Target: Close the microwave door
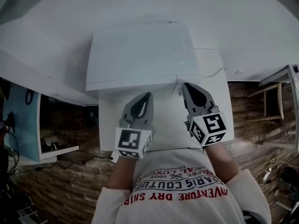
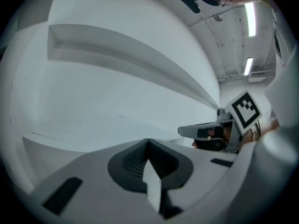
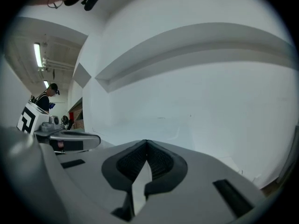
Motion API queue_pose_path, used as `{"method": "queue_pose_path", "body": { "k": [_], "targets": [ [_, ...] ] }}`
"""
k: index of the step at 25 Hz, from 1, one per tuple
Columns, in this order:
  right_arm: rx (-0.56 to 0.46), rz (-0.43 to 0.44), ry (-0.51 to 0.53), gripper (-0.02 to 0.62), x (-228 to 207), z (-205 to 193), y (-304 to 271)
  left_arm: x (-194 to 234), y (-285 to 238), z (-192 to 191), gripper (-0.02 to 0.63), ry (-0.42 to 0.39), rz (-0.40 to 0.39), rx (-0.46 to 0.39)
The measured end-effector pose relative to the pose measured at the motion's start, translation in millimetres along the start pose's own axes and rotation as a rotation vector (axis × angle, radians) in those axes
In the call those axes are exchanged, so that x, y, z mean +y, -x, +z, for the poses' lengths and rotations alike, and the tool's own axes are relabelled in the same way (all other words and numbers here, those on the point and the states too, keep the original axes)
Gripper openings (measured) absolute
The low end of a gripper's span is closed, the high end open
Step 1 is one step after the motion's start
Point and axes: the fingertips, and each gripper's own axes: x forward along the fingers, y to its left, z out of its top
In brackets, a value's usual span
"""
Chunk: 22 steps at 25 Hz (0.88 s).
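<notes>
Head view: white microwave (image 1: 140, 55) sits at the back of a white counter (image 1: 110, 125), seen from above w/ its top toward the camera. Its front edge runs as one straight line across, so the door looks flush w/ the body and shut, as far as this angle shows. Both grippers are held low over the counter just in front of it, pointing at the front. Left gripper (image 1: 148, 97) is near the middle of the front, tip just short of it. Right gripper (image 1: 187, 86) is nearer the right corner, tip right at the lower front edge; touching or not, can't tell. Each carries its marker cube (image 1: 132, 143) at the rear, close to the person's white shirt (image 1: 177, 185) w/ red print. Wood-look floor (image 1: 65, 190) shows on either side of the counter. Left gripper view: left gripper (image 2: 148, 143) has its fingers (image 2: 126, 160) together at the tips, nothing between them; microwave's plain white front (image 2: 117, 101) fills most of the frame, w/ a long ledge across its top, and the right gripper (image 2: 205, 131) shows at the right. Right gripper view: right gripper (image 3: 145, 143) fingers also pressed together & empty, same white front (image 3: 196, 106) close ahead, left gripper (image 3: 70, 141) at the left edge.
</notes>
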Motion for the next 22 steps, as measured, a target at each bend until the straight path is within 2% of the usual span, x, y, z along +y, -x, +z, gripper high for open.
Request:
{"method": "queue_pose_path", "body": {
  "k": [6, 9, 12, 22],
  "targets": [
    [-0.089, 0.008, 0.000, 0.012, 41.6, 9.5, 25.8, 1.2, 37.8, 29.9, 0.005, -0.060, 0.001, -0.083],
    [-0.101, 0.006, 0.011, 0.012, 58.8, 5.6, 28.0, 6.6, 54.8, 37.7, 0.005, -0.052, 0.022, -0.136],
    [-0.123, -0.042, 0.038, 0.012, 70.9, -1.6, 32.8, 16.0, 72.2, 35.2, 0.005, -0.032, 0.044, -0.168],
    [-0.105, -0.075, 0.019, 0.012, 100.8, -16.8, 29.1, 38.7, 99.6, 23.7, 0.005, -0.010, 0.034, -0.191]
  ]
}}
